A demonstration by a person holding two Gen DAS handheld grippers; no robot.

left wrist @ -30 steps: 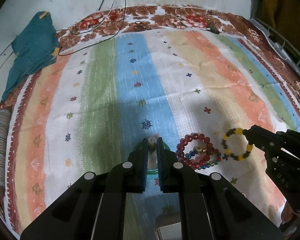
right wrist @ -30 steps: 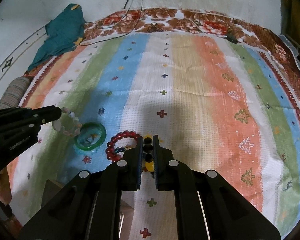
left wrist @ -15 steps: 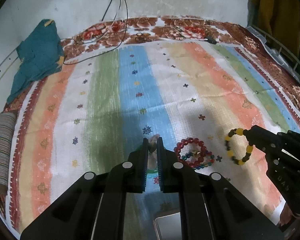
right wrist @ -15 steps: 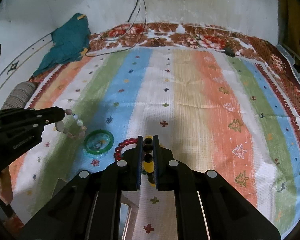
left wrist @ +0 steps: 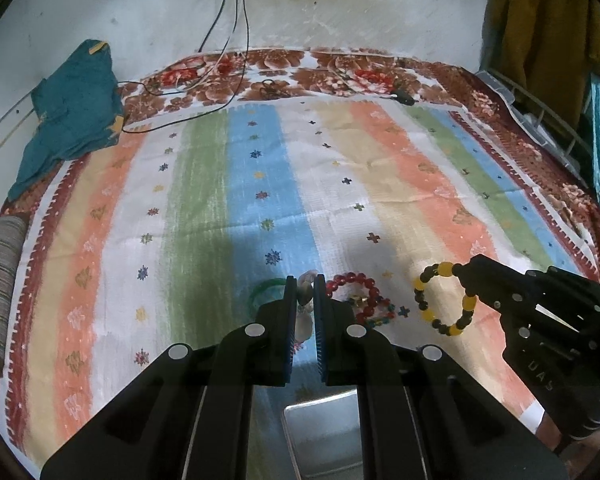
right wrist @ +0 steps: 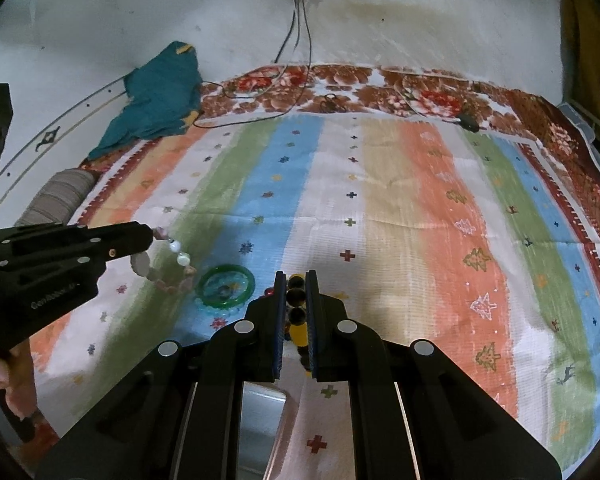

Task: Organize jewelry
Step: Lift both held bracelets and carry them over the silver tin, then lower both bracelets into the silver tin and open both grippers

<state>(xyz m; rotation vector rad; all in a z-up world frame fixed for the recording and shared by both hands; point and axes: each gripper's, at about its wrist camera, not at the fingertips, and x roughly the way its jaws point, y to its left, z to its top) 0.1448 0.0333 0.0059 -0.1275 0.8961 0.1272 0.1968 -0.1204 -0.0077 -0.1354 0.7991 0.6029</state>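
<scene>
Left gripper point(left wrist: 303, 292) clamps pale bracelet point(right wrist: 168, 270); right gripper point(right wrist: 296, 298) clamps yellow-black bracelet point(left wrist: 444, 298). Step: carry. Next: lower into tray point(left wrist: 320, 436), frame bottom.

The left gripper point(left wrist: 304, 292) pinches a pale bead bracelet point(left wrist: 306, 285). At three o'clock from it, the right gripper point(left wrist: 470, 276) holds a yellow-black bracelet point(left wrist: 444, 300) above the striped cloth point(left wrist: 340, 184); a red bead bracelet point(left wrist: 358, 294) lies between them.

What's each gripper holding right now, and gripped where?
Left gripper: pink-and-white bead bracelet, pinched at its top beads. Right gripper: black-and-yellow bead bracelet, pinched at the loop's upper right.
</scene>
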